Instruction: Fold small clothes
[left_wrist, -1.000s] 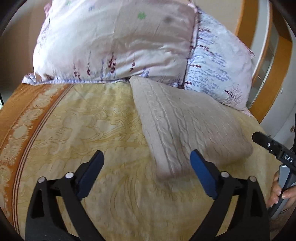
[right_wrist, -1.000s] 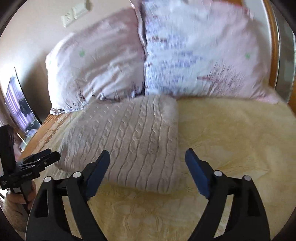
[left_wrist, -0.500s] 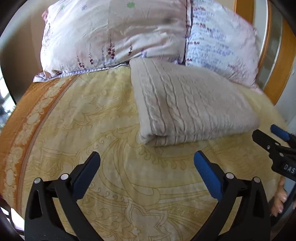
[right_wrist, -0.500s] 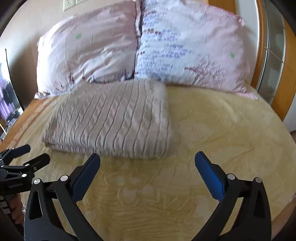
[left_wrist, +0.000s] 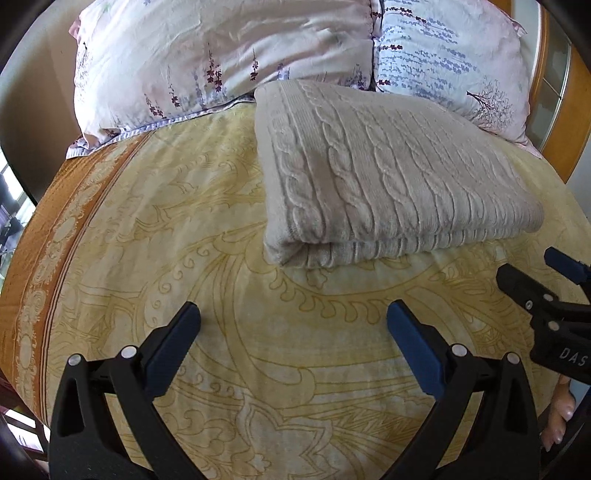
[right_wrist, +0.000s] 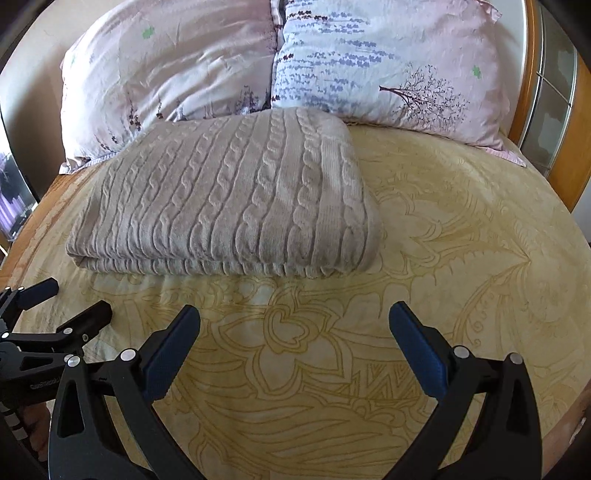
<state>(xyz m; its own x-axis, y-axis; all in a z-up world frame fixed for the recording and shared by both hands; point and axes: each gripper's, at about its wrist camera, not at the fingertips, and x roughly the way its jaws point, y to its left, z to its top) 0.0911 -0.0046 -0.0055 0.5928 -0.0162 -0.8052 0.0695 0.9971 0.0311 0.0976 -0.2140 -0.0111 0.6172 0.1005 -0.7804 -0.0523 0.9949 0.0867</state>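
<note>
A: Start nearest. What are the two grippers doing?

B: In its own wrist view the left gripper (left_wrist: 293, 328) hovers over the bedspread (left_wrist: 147, 229) with its jaws spread wide and nothing between them. The right gripper (right_wrist: 294, 328) shows the same in its view: jaws released and parted, only bare yellow cloth in the gap.

A: Can either camera see the other tool?

B: Yes. The right gripper (left_wrist: 543, 280) pokes in at the right edge of the left view, and the left gripper (right_wrist: 55, 306) at the lower left of the right view. Each sits near the folded piece without touching it.

A: And the garment?

B: The sweater (left_wrist: 388, 173), a beige cable-knit, lies folded into a thick rectangle on the bedspread (right_wrist: 461, 240), beyond both sets of jaws. In the left view its folded edge faces the camera and it fills the centre and right. In the right view the sweater (right_wrist: 229, 199) sits centre-left, flat and neatly squared.

A: What lies behind it?

B: Its far edge reaches the left pillow (left_wrist: 207, 59) and the right pillow (left_wrist: 450, 55), both floral, propped side by side. Whether it presses on them I cannot tell. Far right, past the right pillow (right_wrist: 388, 62), stands an orange wooden frame (right_wrist: 565, 166), next to the left pillow (right_wrist: 166, 70) only wall.
</note>
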